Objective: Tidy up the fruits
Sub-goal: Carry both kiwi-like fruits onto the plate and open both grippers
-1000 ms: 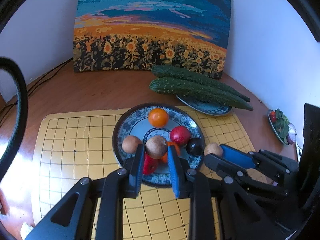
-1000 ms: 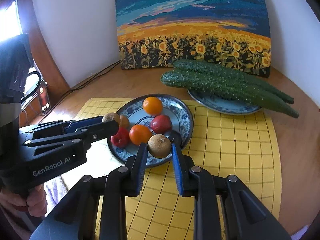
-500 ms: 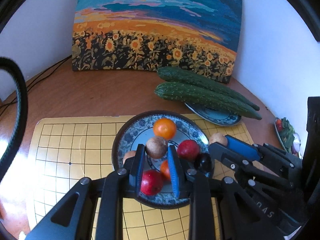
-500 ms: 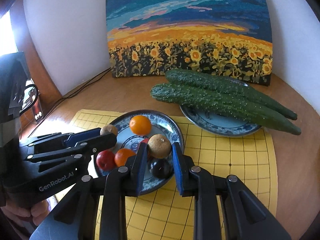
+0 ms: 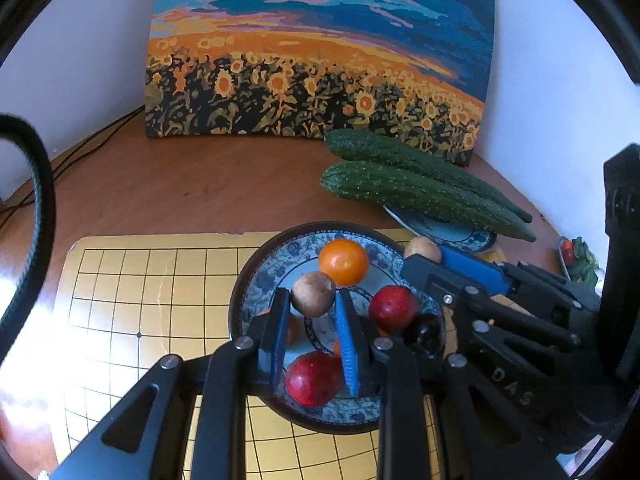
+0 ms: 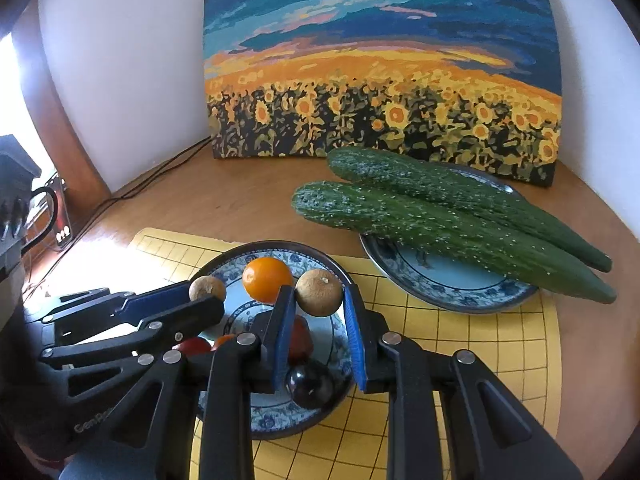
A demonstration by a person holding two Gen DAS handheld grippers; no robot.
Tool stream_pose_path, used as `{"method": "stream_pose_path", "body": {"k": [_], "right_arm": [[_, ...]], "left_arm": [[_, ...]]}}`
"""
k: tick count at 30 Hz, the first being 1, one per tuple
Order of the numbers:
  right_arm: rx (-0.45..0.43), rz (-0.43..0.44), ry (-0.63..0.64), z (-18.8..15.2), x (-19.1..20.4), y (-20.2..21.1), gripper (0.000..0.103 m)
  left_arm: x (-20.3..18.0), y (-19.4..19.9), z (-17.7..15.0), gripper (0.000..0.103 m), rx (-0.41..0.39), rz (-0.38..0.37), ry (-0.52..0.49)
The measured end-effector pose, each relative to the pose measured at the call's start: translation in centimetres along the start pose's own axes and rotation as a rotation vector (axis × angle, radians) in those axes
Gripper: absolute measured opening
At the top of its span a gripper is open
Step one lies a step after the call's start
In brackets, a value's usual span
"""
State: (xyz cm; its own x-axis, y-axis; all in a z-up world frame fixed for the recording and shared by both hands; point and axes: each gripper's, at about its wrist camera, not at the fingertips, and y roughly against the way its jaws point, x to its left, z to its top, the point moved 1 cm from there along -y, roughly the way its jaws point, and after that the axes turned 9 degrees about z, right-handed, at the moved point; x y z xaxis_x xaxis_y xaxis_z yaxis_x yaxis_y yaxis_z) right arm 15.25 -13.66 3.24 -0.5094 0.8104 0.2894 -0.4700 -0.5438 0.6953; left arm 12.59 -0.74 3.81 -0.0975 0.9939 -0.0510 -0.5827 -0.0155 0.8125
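A blue-patterned plate (image 5: 250, 280) (image 6: 288, 247) on the yellow grid mat holds an orange (image 5: 343, 262) (image 6: 267, 279), two red fruits (image 5: 393, 309) (image 5: 313, 378) and a dark plum (image 5: 425, 330) (image 6: 309, 385). My left gripper (image 5: 311, 300) (image 6: 208, 298) is shut on a brown round fruit (image 5: 313, 294) (image 6: 207, 288), held above the plate's middle. My right gripper (image 6: 319, 298) (image 5: 420, 259) is shut on a second brown fruit (image 6: 319, 292) (image 5: 422, 248), which hangs over the plate's far right rim.
Two long cucumbers (image 6: 440, 220) (image 5: 420, 192) lie across a second patterned plate (image 6: 440, 286) behind and to the right. A sunflower painting (image 5: 316, 60) leans on the wall. Cables (image 6: 152, 176) run at the back left. A small dish of greens (image 5: 576, 256) sits far right.
Both grippers have carried their brown fruits forward over the fruit plate; the plate now lies lower and closer in both views. Both grips stayed shut.
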Motion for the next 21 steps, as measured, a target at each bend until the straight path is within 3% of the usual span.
{"method": "stream_pose_path", "body": {"k": [21], "right_arm": [[0.027, -0.003, -0.013, 0.3, -0.3, -1.8, 0.026]], "left_arm": [[-0.7, -1.0, 0.4, 0.024, 0.017, -0.002, -0.041]]}}
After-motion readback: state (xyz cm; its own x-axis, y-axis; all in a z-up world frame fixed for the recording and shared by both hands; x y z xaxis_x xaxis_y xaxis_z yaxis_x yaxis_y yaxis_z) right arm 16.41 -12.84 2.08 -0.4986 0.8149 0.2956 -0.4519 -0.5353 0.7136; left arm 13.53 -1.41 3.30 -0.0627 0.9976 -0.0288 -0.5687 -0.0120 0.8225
